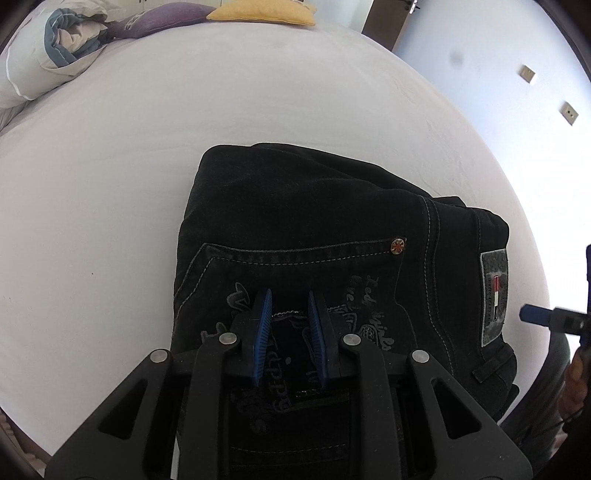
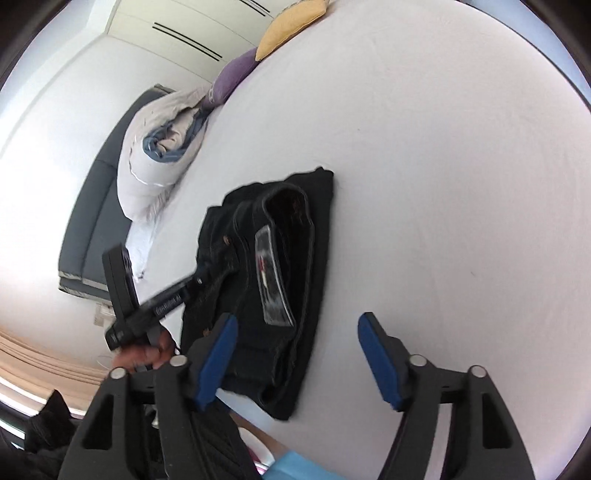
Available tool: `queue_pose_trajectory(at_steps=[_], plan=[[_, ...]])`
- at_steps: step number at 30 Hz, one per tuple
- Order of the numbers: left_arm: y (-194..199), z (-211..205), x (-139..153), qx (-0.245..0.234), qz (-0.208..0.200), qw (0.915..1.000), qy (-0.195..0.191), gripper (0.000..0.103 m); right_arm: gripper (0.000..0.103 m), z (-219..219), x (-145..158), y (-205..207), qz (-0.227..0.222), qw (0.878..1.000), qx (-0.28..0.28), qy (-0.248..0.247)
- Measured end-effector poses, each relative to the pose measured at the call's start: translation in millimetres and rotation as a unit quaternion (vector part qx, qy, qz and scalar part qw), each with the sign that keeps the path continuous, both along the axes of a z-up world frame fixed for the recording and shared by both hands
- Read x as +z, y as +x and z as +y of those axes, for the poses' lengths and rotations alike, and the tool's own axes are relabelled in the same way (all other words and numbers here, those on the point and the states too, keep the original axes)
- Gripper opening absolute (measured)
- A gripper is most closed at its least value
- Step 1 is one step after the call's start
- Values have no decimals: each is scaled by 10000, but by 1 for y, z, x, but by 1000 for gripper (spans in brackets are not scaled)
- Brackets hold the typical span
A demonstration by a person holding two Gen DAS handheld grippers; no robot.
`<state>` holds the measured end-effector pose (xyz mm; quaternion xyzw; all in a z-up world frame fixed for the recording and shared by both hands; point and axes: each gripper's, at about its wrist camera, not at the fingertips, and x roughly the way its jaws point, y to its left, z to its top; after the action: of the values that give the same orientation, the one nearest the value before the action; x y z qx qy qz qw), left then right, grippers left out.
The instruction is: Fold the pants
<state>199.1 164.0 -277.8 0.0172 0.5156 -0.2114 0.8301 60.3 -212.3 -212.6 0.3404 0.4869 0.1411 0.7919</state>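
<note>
One white bed [image 1: 110, 192] | folded pants [image 1: 303, 221] | left hand-held gripper [image 1: 290, 306] narrowly parted, empty | right hand-held gripper [image 2: 295, 325] wide, empty

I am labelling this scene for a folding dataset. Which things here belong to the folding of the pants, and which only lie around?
Part of the job:
- black pants, folded into a bundle on the bed
- left gripper, above the pants
- right gripper, open

Just lying about:
- yellow cushion
- purple cushion
- rolled duvet
</note>
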Motion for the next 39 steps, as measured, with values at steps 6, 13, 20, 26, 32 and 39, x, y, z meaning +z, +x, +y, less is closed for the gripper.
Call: queue_pose_trajectory(at_steps=[6,13,20,26,32,39], plan=[[-12,13,20,88,-85,9999,96,20,84,14,-25,34,379,9990,103,189],[-19,59,55,565,-464,9970,247,68,88,28,-27,47,425,9990,114,19],[-3,84,29,554,139,9983,-76,99,88,49,-30,57,435,9985,300,-173],[4,75,15,411,512,9967,-477,99,74,55,-32,58,415,9983,293,-276],[3,56,-7,287,754,9967,-59,97,42,44,-38,53,525,9982,107,-263],[-4,32,3,-22,614,9979,207,43,30,53,-30,52,350,9977,166,-561]])
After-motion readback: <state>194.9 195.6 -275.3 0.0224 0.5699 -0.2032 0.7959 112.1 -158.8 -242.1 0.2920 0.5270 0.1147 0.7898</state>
